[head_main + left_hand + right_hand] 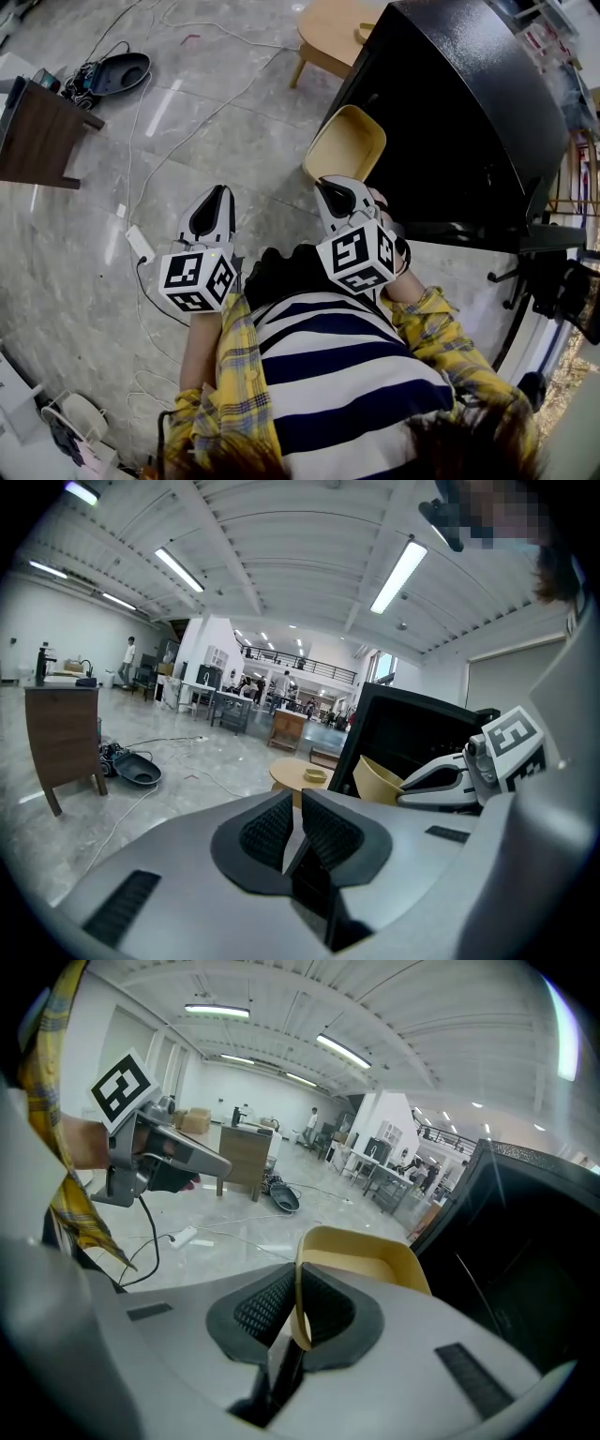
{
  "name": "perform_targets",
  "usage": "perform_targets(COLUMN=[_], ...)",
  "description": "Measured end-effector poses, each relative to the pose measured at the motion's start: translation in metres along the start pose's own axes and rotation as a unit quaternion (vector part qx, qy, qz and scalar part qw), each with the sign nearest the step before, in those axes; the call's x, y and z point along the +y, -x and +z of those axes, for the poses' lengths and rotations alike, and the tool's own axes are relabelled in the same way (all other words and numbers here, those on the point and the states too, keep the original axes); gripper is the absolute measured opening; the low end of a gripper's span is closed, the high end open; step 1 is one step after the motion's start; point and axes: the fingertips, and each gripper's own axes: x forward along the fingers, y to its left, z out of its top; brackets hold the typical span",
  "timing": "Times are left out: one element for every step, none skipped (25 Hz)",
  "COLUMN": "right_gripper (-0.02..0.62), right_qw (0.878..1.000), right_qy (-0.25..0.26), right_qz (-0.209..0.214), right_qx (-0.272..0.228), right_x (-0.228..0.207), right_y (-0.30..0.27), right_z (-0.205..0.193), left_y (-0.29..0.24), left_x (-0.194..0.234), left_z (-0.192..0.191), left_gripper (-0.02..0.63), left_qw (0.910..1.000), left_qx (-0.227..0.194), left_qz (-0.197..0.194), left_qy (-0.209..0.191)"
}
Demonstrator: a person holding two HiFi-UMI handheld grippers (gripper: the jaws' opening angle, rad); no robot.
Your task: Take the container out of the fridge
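A tan plastic container (pixel 347 142) hangs in the air beside the open black fridge (pixel 469 112), over the floor. My right gripper (pixel 330 190) is shut on its near rim; in the right gripper view the thin rim (pixel 298 1307) stands pinched between the ribbed pads, and the empty container (pixel 366 1251) reaches out ahead. My left gripper (pixel 217 199) is held level to the left, jaws together with nothing in them (pixel 294 825). From the left gripper view, the container (pixel 380 780) and the right gripper (pixel 441 782) show in front of the fridge (pixel 412 728).
A round wooden table (pixel 333 33) stands behind the fridge. On the left is a brown cabinet (pixel 37 131); a white power strip (pixel 141 244) and cables lie on the marble floor. A black chair base (pixel 534 262) is at the right.
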Motion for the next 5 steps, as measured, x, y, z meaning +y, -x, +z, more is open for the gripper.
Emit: perform_targets(right_gripper=[0.041, 0.041, 0.041, 0.041, 0.041], right_qw=[1.000, 1.000, 1.000, 1.000, 1.000], right_qy=[-0.001, -0.001, -0.002, -0.002, -0.002], right_qz=[-0.001, -0.002, -0.003, -0.004, -0.005], right_qx=[0.000, -0.001, -0.001, -0.002, -0.002], right_x=[-0.0002, -0.0002, 0.0000, 0.0003, 0.0006], right_y=[0.0001, 0.0006, 0.0014, 0.0022, 0.0030], right_z=[0.0013, 0.0029, 0.0045, 0.0060, 0.0075], left_y=[0.0007, 0.0019, 0.0033, 0.0047, 0.0061], left_x=[0.0009, 0.0017, 0.0024, 0.0031, 0.0037], left_z=[0.0003, 0.0007, 0.0011, 0.0016, 0.0020], left_gripper=[0.041, 0.041, 0.041, 0.041, 0.041], left_qw=[1.0000, 1.0000, 1.0000, 1.0000, 1.0000], left_qx=[0.000, 0.000, 0.000, 0.001, 0.001], left_qz=[0.000, 0.001, 0.001, 0.001, 0.001], left_qy=[0.000, 0.001, 0.001, 0.001, 0.001])
